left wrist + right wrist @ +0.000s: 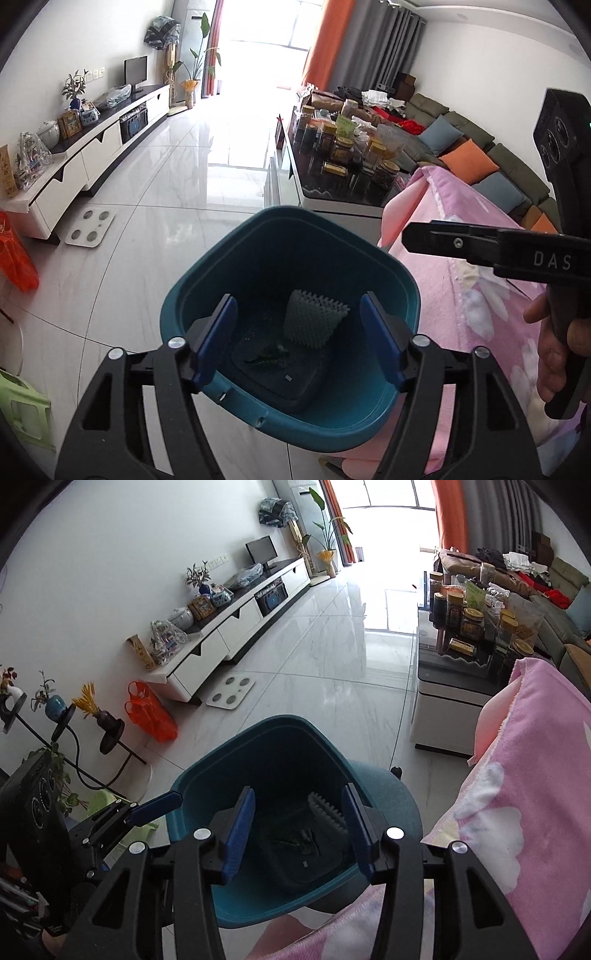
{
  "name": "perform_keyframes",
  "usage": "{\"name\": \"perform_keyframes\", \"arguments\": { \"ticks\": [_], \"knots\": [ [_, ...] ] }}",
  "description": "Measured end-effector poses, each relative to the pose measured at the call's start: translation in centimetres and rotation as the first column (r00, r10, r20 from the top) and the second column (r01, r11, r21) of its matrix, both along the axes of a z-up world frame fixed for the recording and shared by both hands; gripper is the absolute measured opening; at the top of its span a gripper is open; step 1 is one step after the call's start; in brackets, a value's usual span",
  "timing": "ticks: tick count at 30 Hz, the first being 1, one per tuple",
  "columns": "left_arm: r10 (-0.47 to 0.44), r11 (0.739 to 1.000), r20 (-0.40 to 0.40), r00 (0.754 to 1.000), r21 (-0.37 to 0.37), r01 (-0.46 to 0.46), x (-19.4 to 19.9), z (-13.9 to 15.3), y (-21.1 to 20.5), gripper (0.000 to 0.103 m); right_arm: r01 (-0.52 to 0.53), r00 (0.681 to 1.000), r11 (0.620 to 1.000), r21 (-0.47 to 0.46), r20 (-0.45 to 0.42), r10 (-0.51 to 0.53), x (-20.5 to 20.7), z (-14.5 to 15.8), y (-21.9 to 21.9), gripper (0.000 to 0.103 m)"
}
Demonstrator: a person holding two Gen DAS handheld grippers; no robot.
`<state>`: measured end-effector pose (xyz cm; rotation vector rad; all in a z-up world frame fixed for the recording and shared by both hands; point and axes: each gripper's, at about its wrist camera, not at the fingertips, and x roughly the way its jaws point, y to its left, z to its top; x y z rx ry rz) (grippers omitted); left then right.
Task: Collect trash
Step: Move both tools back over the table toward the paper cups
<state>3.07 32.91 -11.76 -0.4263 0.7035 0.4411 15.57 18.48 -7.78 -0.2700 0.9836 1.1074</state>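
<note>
A teal trash bin point(332, 417) point(221, 760) stands on the tiled floor beside a pink blanket. Inside it lie a white foam net sleeve point(314, 321) point(327, 810) and a dark green wrapper point(271, 356) point(291, 840). My left gripper point(299, 339) hangs over the bin's mouth, open, with nothing between its blue pads; in the right wrist view it shows at the left point(159, 805). My right gripper point(295, 830) is also above the bin and open with nothing in it. In the left wrist view it reaches in from the right point(417, 236), held by a hand.
The pink blanket point(480, 295) point(535, 775) borders the bin on the right. A low table point(343, 195) crowded with jars stands beyond. A white scale point(90, 227), an orange bag point(151, 716) and a green stool point(22, 413) sit on the floor at the left.
</note>
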Motion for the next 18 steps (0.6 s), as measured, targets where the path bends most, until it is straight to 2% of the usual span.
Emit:
{"name": "perform_keyframes", "arguments": {
  "ticks": [1, 3, 4, 7, 10, 13, 18],
  "knots": [
    [0.009, 1.0, 0.027, 1.0, 0.012, -0.01, -0.5, 0.8, -0.2, 0.087, 0.01, 1.0, 1.0, 0.021, 0.01, -0.01, -0.2, 0.7, -0.8, 0.058],
    [0.03, 0.998, 0.073, 0.997, 0.053, -0.034, -1.4, 2.6, -0.7, 0.096, 0.03, 0.999, 0.997, 0.07, 0.035, -0.033, -0.5, 2.2, -2.7, 0.07],
    [0.032, 0.997, 0.093, 0.995, 0.069, -0.038, -2.0, 3.4, -0.9, 0.097, 0.042, 0.998, 0.995, 0.093, 0.05, -0.047, -0.6, 2.9, -3.6, 0.071],
    [0.038, 0.994, 0.152, 0.988, 0.097, -0.053, -2.8, 5.6, -1.8, 0.097, 0.077, 0.991, 0.985, 0.156, 0.098, -0.093, -1.0, 4.8, -6.9, 0.074],
    [0.041, 0.99, 0.206, 0.978, 0.12, -0.067, -3.5, 7.8, -2.9, 0.097, 0.123, 0.978, 0.968, 0.218, 0.139, -0.156, -1.4, 6.5, -10.4, 0.082],
    [0.025, 0.987, 0.267, 0.963, 0.147, -0.066, -4.0, 9.7, -4.8, 0.097, 0.169, 0.951, 0.949, 0.265, 0.21, -0.228, -2.1, 8.0, -14.1, 0.088],
    [-0.074, 0.976, 0.349, 0.934, 0.219, -0.005, -3.8, 12.5, -10.0, 0.097, 0.239, 0.897, 0.912, 0.334, 0.285, -0.339, -3.2, 9.6, -20.0, 0.095]
  ]
}}
